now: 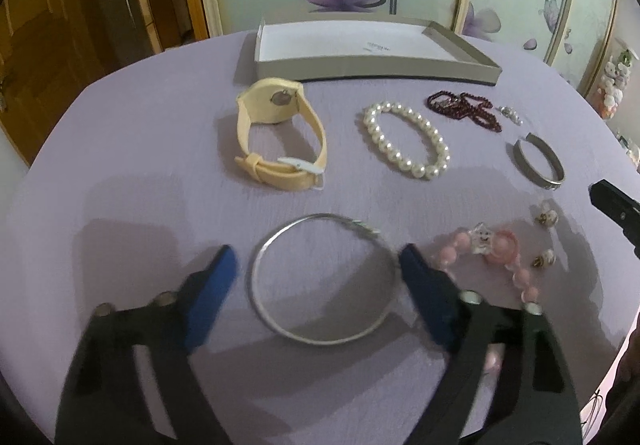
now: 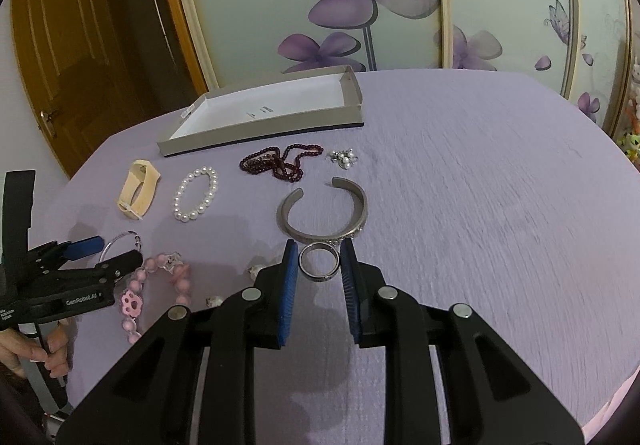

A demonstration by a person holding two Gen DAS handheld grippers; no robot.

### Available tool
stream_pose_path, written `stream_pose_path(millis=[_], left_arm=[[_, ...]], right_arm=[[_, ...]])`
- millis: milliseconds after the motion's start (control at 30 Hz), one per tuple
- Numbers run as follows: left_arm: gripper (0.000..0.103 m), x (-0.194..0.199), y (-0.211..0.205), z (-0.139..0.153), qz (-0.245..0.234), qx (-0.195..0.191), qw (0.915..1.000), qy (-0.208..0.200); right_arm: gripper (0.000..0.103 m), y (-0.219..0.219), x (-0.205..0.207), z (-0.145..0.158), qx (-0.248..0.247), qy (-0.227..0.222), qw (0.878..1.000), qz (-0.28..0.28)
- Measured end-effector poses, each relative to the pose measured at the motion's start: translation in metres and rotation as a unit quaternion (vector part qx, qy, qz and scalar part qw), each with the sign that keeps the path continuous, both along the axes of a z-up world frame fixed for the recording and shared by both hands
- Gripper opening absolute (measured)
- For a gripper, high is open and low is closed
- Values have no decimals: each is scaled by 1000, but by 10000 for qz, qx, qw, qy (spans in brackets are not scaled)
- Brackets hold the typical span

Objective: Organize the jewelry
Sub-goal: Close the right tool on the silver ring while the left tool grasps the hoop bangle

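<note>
The left hand-held gripper (image 1: 318,259) hangs low over the lilac-covered bench (image 2: 480,185) with its jaws apart, one blue pad on each side of a thin silver bangle (image 1: 320,279) that lies flat on the cloth; the right pad sits just at the bangle's rim, the left pad stands clear of it. The right hand-held gripper (image 2: 319,259) has its jaws drawn close around a small dark ring (image 2: 320,261); whether the pads press on it or only frame it cannot be told. Just beyond the ring lies an open grey cuff (image 2: 324,211), its gap facing away. A pink bead bracelet (image 2: 156,285) with a paw charm lies between the two grippers, beside small earrings (image 1: 546,217). Further back sit a cream watch (image 1: 280,137), a pearl bracelet (image 1: 406,141), a dark red bead necklace (image 2: 276,163) and a small pearl cluster (image 2: 343,157). An open, shallow grey box (image 2: 260,113) rests near the bench's far edge, its white floor bare. To the right of the jewelry the cloth runs wide and unoccupied to the bench's rounded edge.
</note>
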State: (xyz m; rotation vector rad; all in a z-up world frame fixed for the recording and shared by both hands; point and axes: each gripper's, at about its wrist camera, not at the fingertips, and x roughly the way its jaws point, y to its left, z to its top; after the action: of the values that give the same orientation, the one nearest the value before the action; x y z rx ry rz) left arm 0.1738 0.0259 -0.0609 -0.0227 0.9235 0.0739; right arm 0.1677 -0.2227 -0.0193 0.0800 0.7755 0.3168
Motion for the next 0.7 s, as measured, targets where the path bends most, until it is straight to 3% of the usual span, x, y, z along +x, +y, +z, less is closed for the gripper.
stream_pose_path(millis=[400,700], left_arm=[[73,-15,14,6,146,-178,9997,-121],[73,-42,25,53,229,-293,9954,-880]], right_arm=[[23,8,-5,10,12,-188,9997,170],[23,20,-12,23,-30,-426,9985,338]])
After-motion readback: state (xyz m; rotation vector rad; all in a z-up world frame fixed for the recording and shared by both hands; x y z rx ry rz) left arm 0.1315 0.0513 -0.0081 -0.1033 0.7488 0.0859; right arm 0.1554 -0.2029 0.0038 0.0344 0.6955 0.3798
